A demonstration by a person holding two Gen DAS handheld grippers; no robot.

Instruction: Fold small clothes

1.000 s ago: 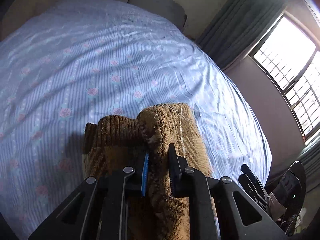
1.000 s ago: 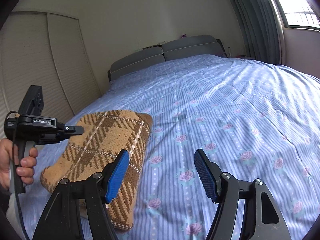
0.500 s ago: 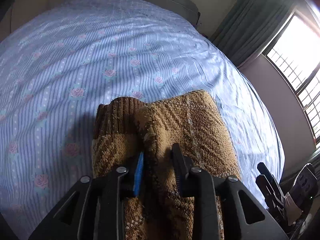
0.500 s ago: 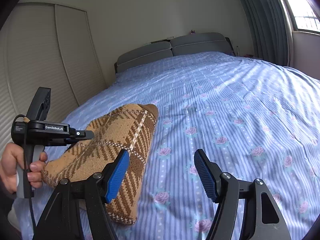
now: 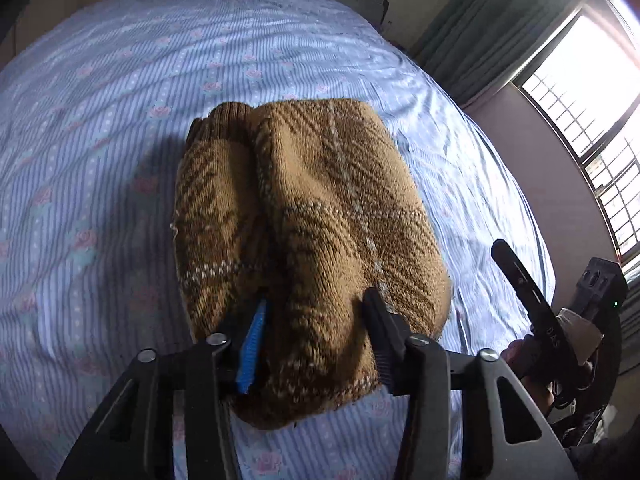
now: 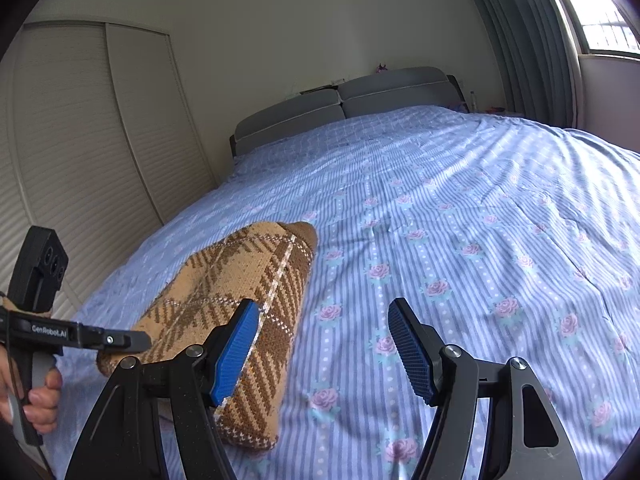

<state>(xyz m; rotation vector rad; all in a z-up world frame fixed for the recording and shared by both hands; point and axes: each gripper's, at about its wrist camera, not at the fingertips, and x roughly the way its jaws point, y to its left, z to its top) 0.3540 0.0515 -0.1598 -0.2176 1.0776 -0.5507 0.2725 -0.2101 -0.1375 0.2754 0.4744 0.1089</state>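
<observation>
- "GenRobot.AI" is printed on the left tongs.
- The left tongs are spread partway, straddling a fold of the brown plaid sweater.
- The sweater is laid folded on the bed, near-left.
- The right tongs are spread wide, holding nothing.

The left gripper is covering the near fold of the brown knitted garment, so contact is hiding in shadow. At the left edge of the right wrist frame, the hand is being cropped. The bed is running off the right edge.
</observation>
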